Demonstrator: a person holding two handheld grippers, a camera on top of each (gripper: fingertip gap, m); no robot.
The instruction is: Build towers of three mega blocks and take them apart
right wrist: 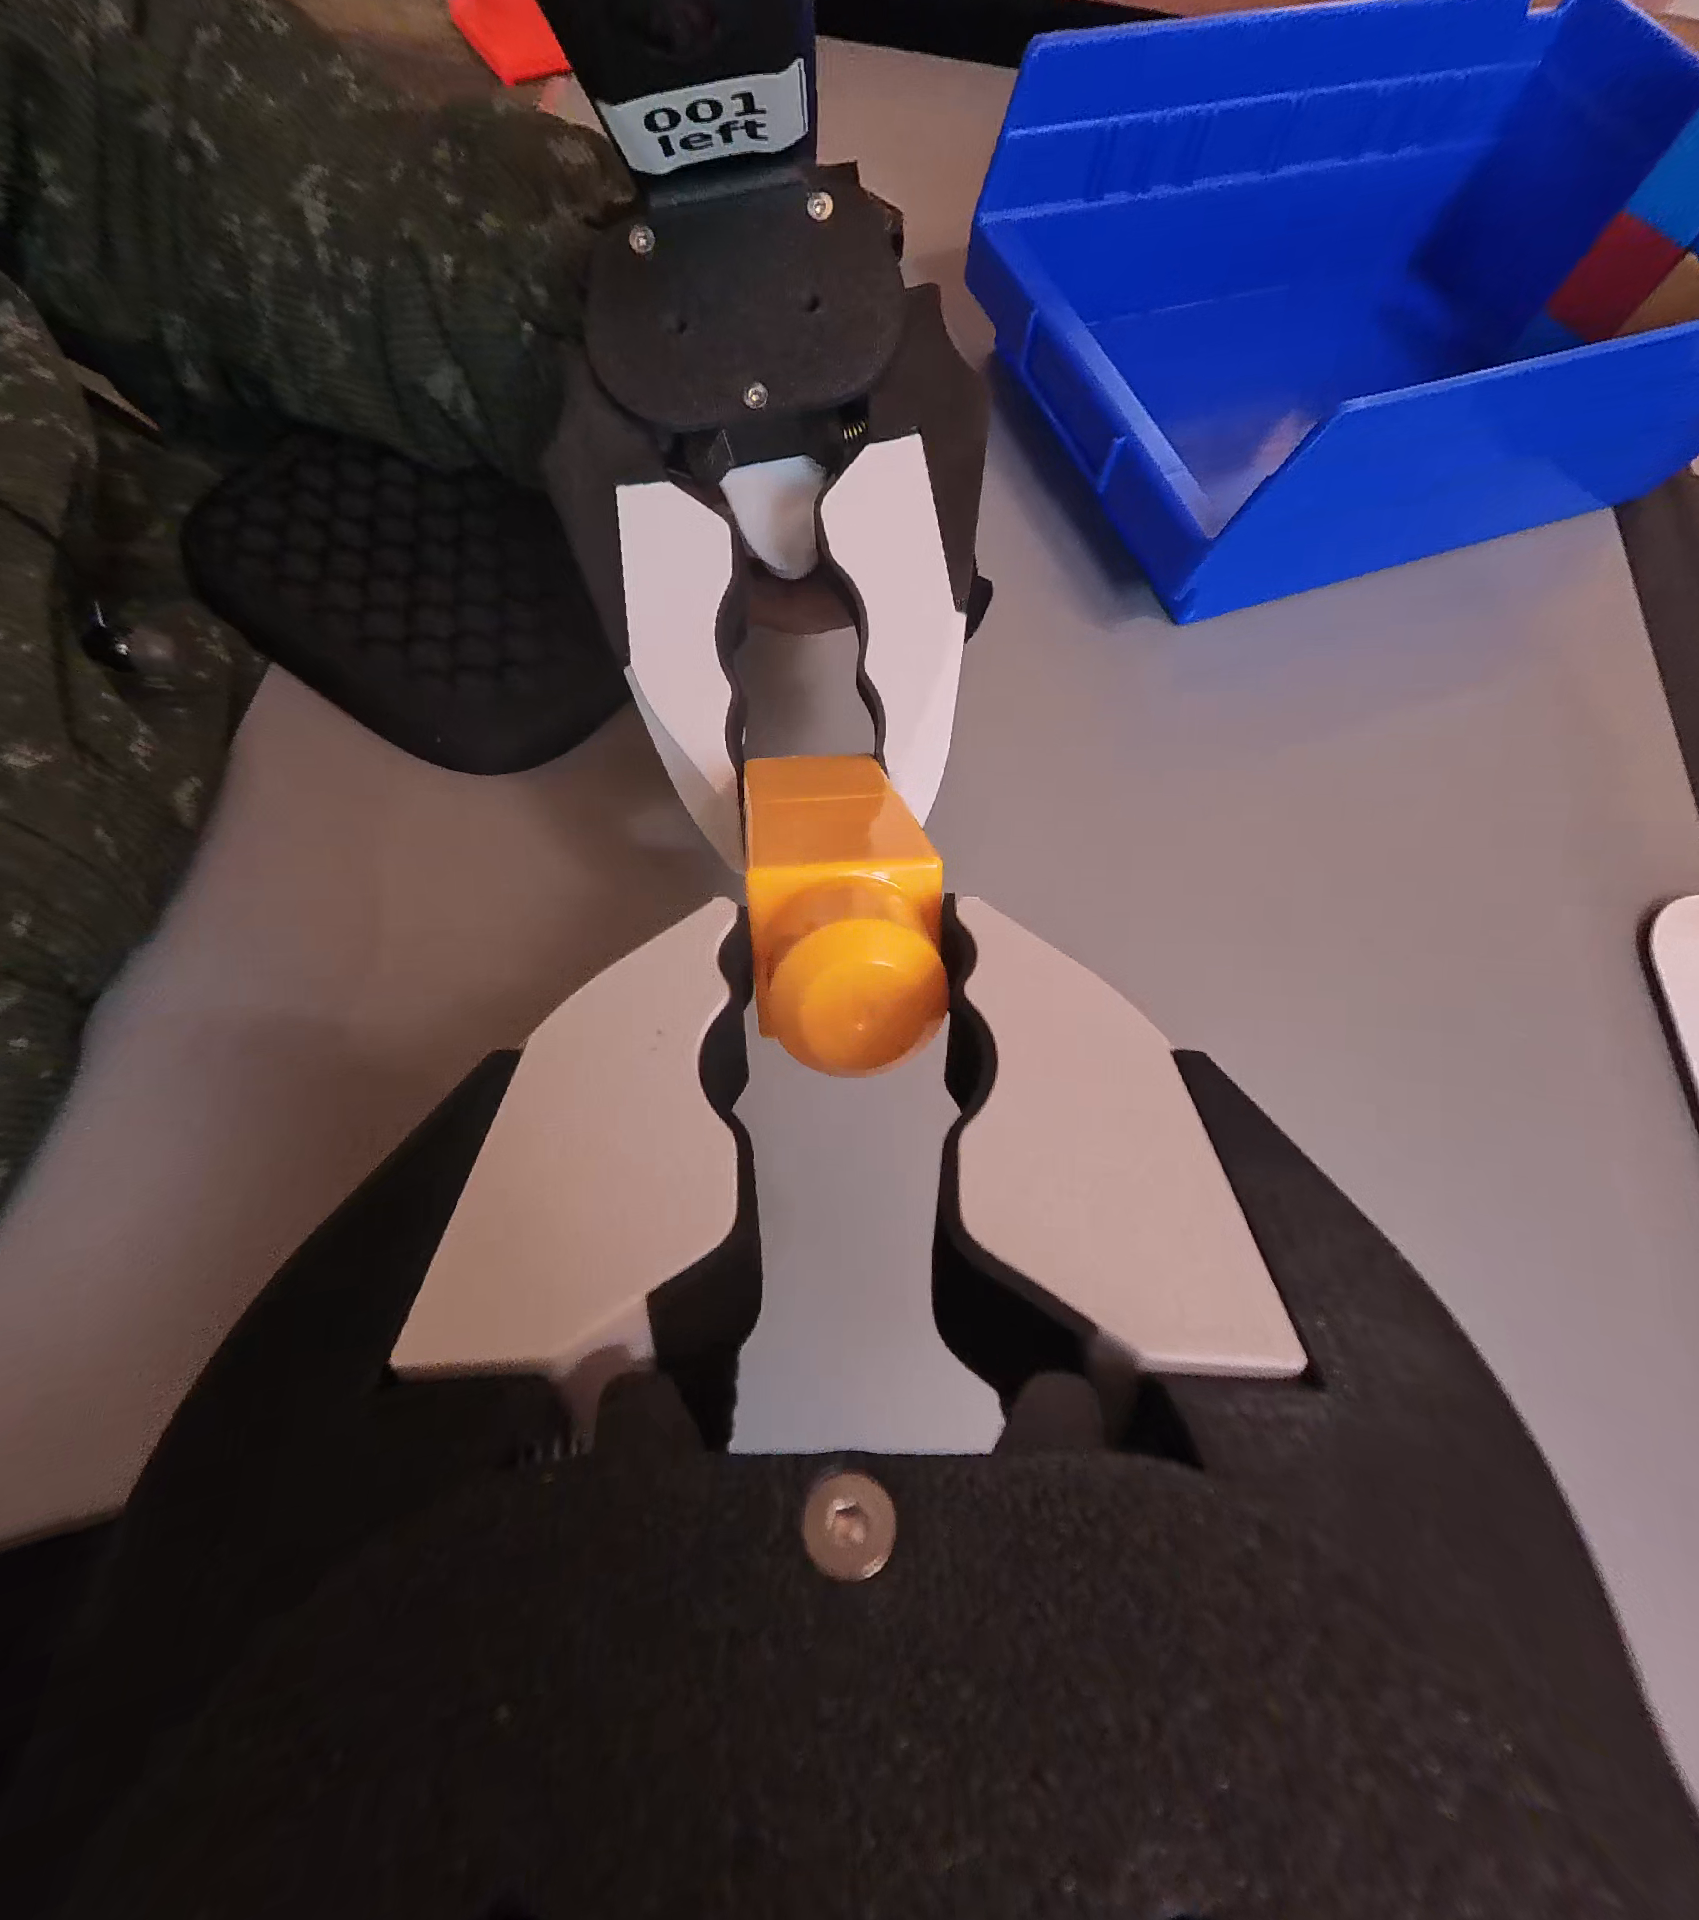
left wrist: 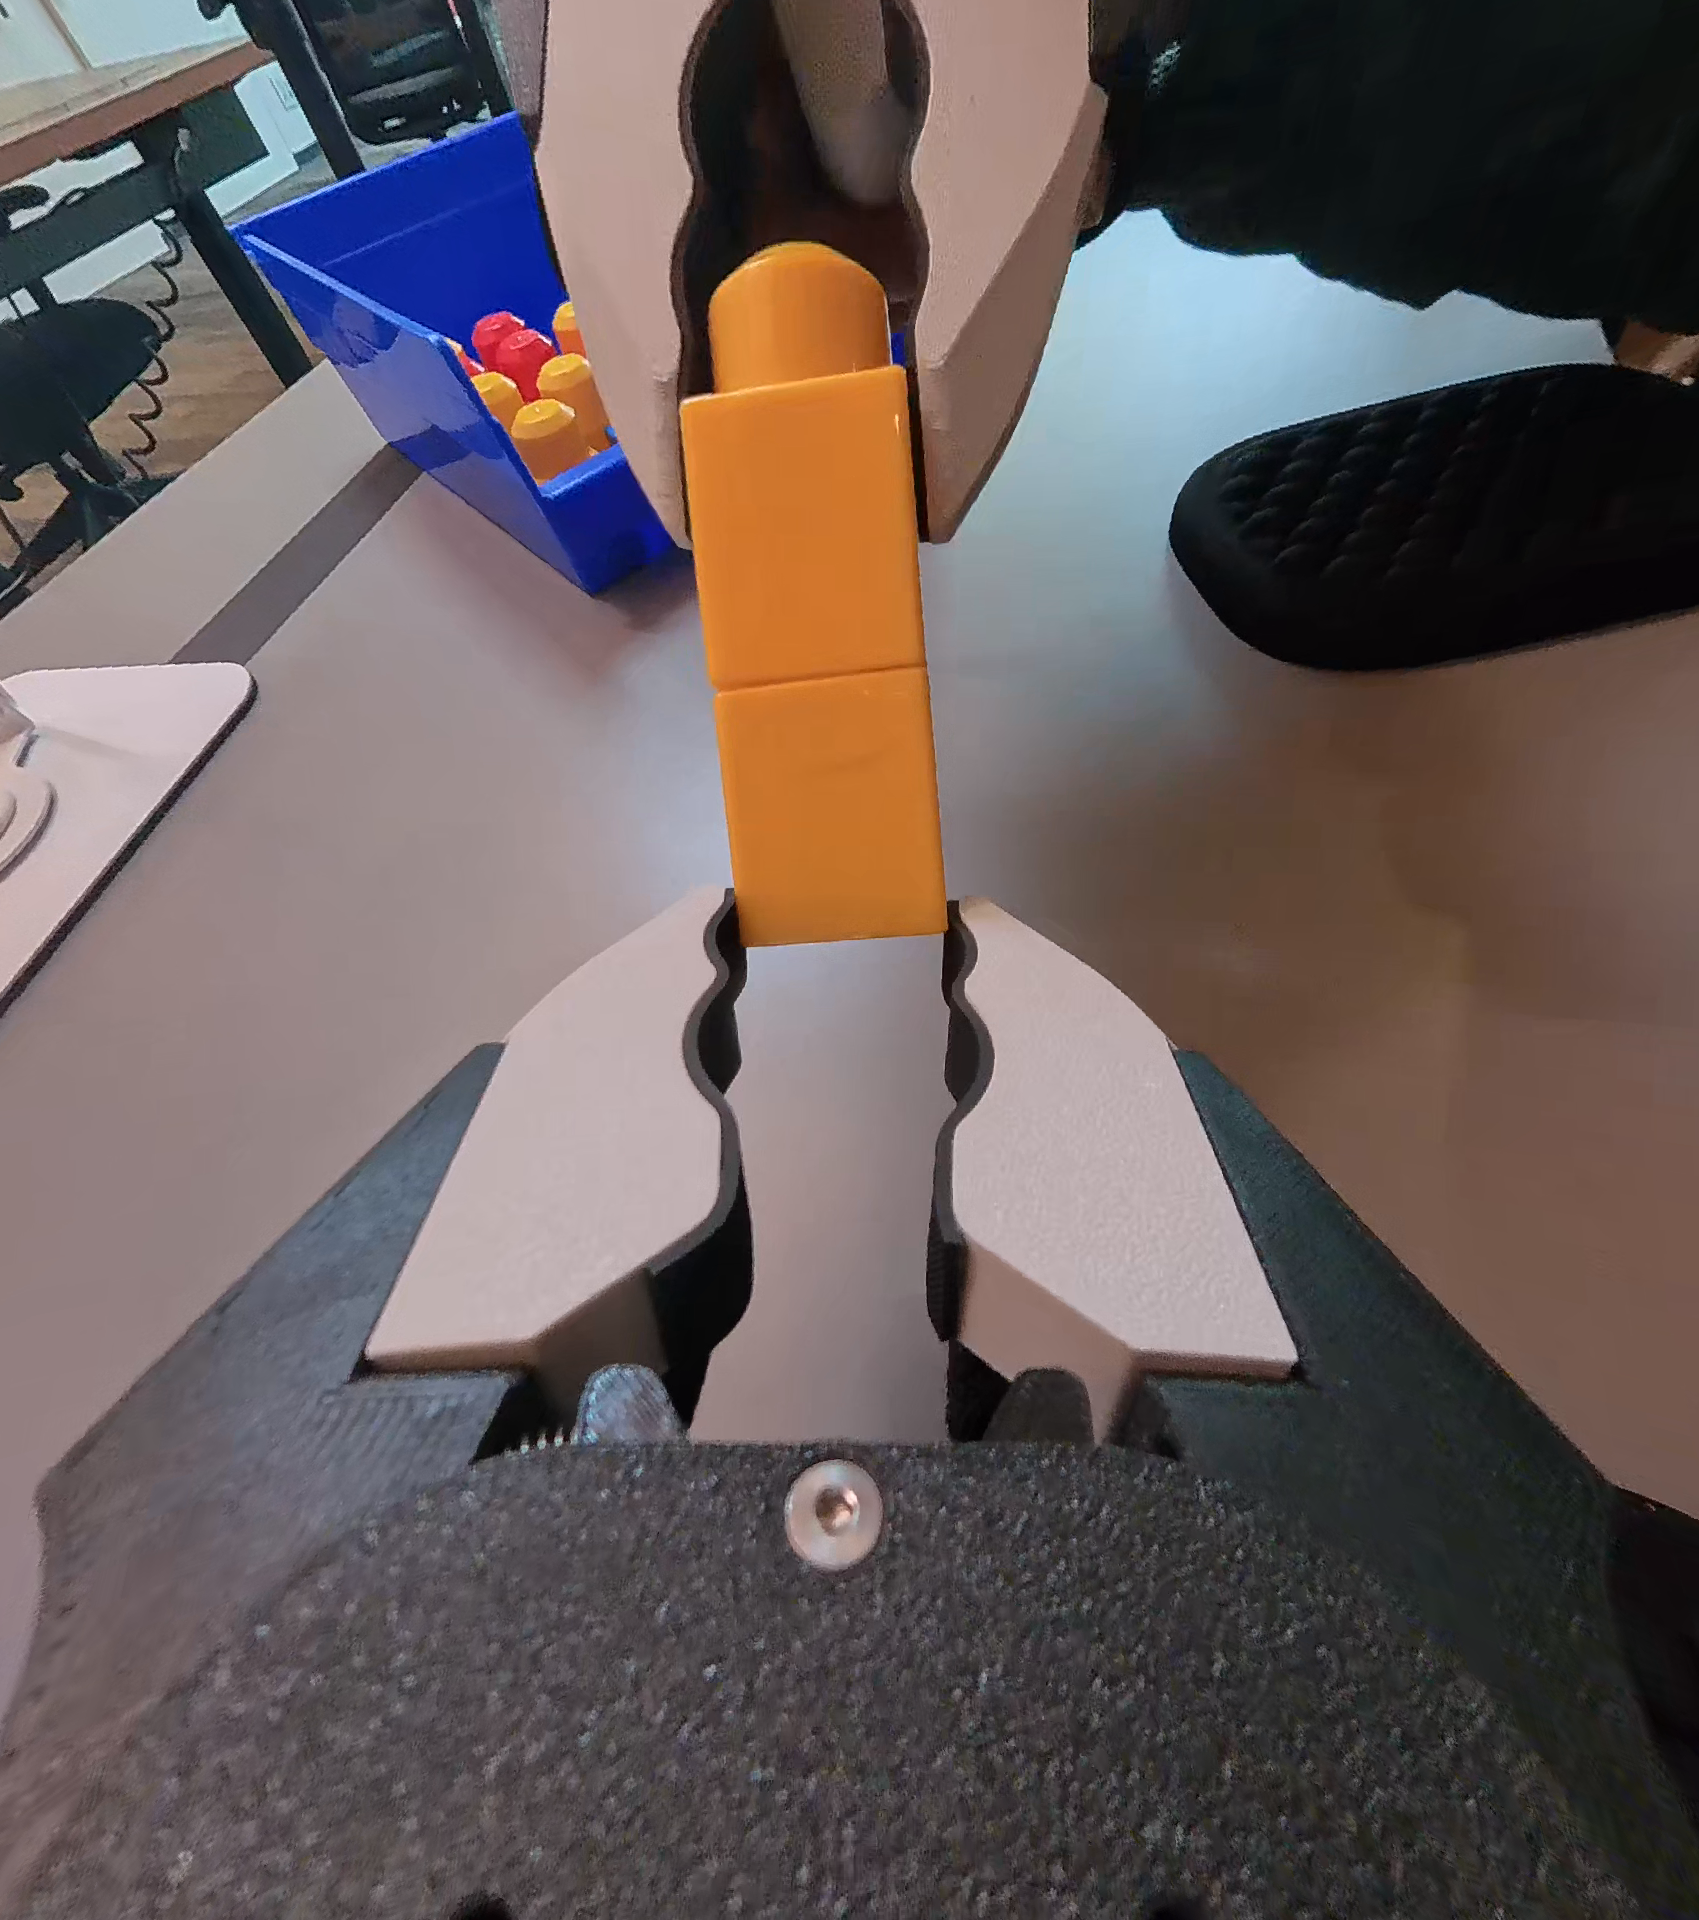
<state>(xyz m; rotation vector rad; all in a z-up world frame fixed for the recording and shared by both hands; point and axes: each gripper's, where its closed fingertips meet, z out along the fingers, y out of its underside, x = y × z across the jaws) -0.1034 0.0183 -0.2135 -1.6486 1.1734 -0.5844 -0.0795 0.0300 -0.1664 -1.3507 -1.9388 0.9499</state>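
Observation:
Two orange mega blocks are joined end to end in a short stack held in the air over the grey table (left wrist: pixel 1240 935). My left gripper (left wrist: pixel 843 920) is shut on the near orange block (left wrist: pixel 829 810) at its open end. My right gripper (left wrist: pixel 809 468) faces it and is shut on the far orange block (left wrist: pixel 803 520), the one with the round stud. In the right wrist view my right gripper (right wrist: pixel 847 925) clamps the stud block (right wrist: pixel 840 883), and the left gripper (right wrist: pixel 814 790) holds the other block (right wrist: pixel 809 779) behind it.
A blue bin (left wrist: pixel 388 364) with red and orange blocks stands behind the right gripper. Another blue bin (right wrist: pixel 1447 468) holds blue and red blocks at its far end. A black mesh pad (left wrist: pixel 1479 520) overhangs the table edge. A white base plate (left wrist: pixel 45 810) lies at the side. Some 6 cm of space lies between my two pairs of fingers. From either gripper's tips it is about 35 cm to the white base plate (left wrist: pixel 45 810).

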